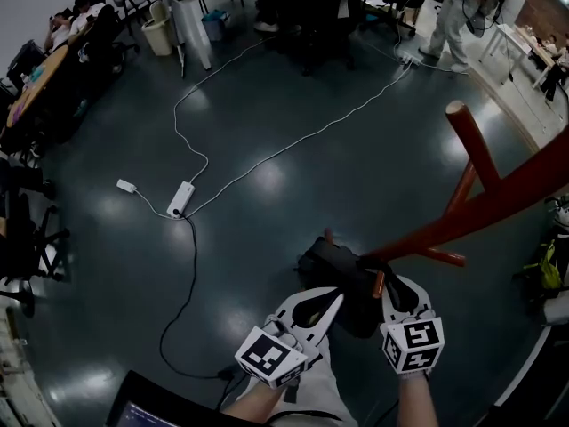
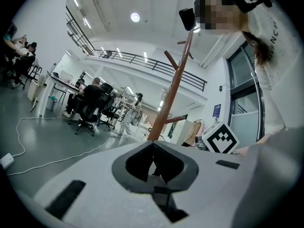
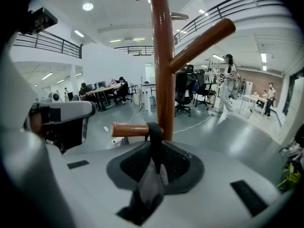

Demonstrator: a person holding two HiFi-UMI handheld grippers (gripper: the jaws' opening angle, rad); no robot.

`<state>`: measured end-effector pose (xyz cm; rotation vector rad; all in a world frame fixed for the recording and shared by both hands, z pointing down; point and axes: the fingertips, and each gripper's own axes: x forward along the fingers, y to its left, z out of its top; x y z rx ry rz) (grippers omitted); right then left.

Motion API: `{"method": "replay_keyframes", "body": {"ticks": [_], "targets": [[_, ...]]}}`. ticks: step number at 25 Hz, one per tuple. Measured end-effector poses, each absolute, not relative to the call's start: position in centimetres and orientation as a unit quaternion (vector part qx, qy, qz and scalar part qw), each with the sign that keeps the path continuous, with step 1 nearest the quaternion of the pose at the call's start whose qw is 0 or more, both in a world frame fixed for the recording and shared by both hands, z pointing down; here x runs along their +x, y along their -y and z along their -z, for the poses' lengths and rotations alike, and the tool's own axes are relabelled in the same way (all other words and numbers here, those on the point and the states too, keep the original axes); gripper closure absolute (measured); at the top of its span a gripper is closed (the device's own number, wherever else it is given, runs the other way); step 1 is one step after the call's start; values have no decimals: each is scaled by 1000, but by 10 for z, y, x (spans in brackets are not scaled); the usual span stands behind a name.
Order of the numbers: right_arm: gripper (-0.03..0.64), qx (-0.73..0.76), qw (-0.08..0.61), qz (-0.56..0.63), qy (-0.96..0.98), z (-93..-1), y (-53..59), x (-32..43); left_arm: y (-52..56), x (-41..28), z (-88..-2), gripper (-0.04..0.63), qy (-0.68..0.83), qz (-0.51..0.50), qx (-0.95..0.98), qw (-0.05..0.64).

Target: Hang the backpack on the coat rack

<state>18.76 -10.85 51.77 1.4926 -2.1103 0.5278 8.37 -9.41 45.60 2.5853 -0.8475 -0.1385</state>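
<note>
**Jaws.** The right gripper (image 3: 154, 163) has its jaws clamped on the dark strap (image 3: 153, 144) of the backpack. The strap runs up out of the jaws and lies over a short peg (image 3: 127, 129) of the coat rack (image 3: 161, 61), close against the pole. The left gripper (image 2: 153, 170) has its jaws together, and nothing can be seen between them. In the head view its tip sits just beside the backpack (image 1: 336, 269).

**Location.** The backpack is a dark, slumped mass below the peg, between the two grippers and against the lower part of the rack, above the floor (image 1: 267, 149). It cannot be told whether the peg or the right gripper carries its weight.

**Handling assessment.**
- **Body:** It appears to be soft fabric with no rigid face to grip, so it will likely sag and swing. The load is unknown and judged moderate.
- **Strap:** It is thin and flexible, and probably slides easily on the smooth, round wood.
- **Peg:** It looks nearly level, so the loop could creep towards the free end.

**Recommended hold.** The strap is best held close to the peg, as the right gripper has it. The closed left gripper can steady the body from the side or from beneath. The loop should sit hard against the pole before the strap is released.
</note>
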Motion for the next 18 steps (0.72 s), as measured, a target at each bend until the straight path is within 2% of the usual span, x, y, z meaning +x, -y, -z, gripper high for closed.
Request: {"method": "replay_keyframes", "body": {"ticks": [8, 18], "targets": [[568, 544, 257, -190, 776, -520, 101, 185, 92, 86, -450, 586, 301, 56, 926, 220], [572, 521, 240, -191, 796, -505, 74, 176, 89, 83, -452, 586, 298, 55, 931, 203]]}}
